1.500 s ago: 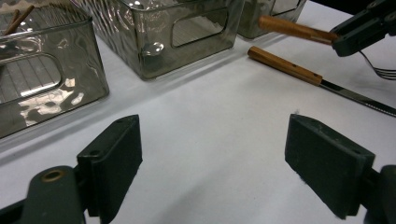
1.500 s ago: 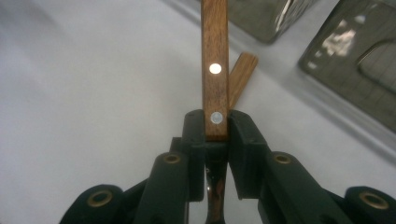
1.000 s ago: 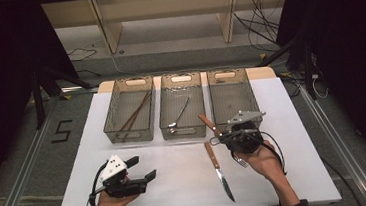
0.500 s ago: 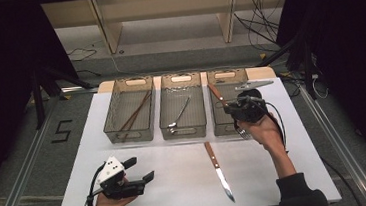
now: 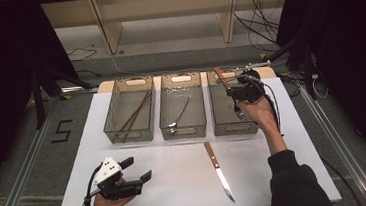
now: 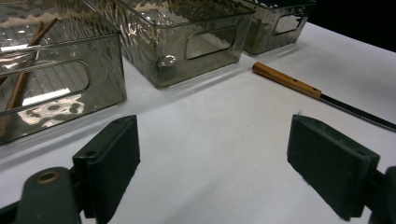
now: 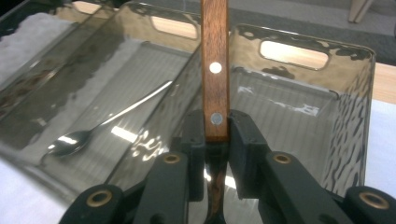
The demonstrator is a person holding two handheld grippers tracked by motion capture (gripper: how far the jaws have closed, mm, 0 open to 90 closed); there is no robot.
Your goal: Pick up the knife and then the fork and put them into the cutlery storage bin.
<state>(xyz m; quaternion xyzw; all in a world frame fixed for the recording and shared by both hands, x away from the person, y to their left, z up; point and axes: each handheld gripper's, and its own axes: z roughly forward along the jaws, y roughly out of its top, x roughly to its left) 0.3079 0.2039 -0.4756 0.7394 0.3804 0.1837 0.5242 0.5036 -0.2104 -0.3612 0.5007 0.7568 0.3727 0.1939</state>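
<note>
Over right bin (image 5: 223,122): fork (image 7: 215,70) in tool (image 7: 215,135)

High view: fixed overhead, person's side, facing forward and down on the whole table (image 5: 178,183). Left gripper view: low, near the tabletop, looking across toward the three bins; shares the knife (image 6: 299,86) (image 5: 219,171) with the high view. Right gripper view: close above the right bin (image 7: 345,93), probably angled downward; shares the spoon (image 7: 107,123) (image 5: 179,114).
</note>
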